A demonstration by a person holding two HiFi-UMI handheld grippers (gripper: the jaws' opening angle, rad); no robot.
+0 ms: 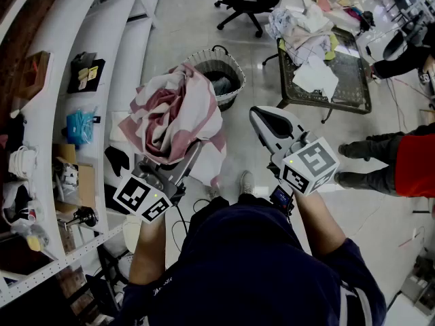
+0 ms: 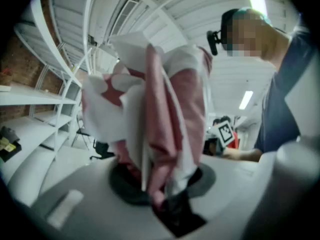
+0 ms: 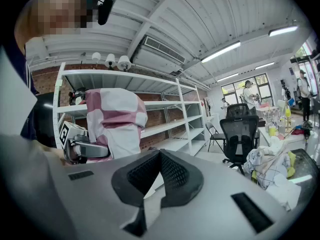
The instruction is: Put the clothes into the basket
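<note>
Garment, pink-and-white checked [image 1: 170, 114], hung pinched in left gripper [image 1: 187, 156] jaws, short of wicker basket [image 1: 239, 70]; right gripper [image 3: 157, 156] jaws together, empty; further clothes [image 1: 302, 36] lay on desk [image 1: 350, 83].

The garment [image 1: 170, 117] is soft matt cloth, the basket [image 1: 239, 70] woven (wicker, seemingly), the floor [image 1: 197, 26] glossy.

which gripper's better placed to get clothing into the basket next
Left. The left gripper is clamped on the pink-and-white cloth, held up just short of the basket on the floor. The right gripper is shut and empty.
</note>
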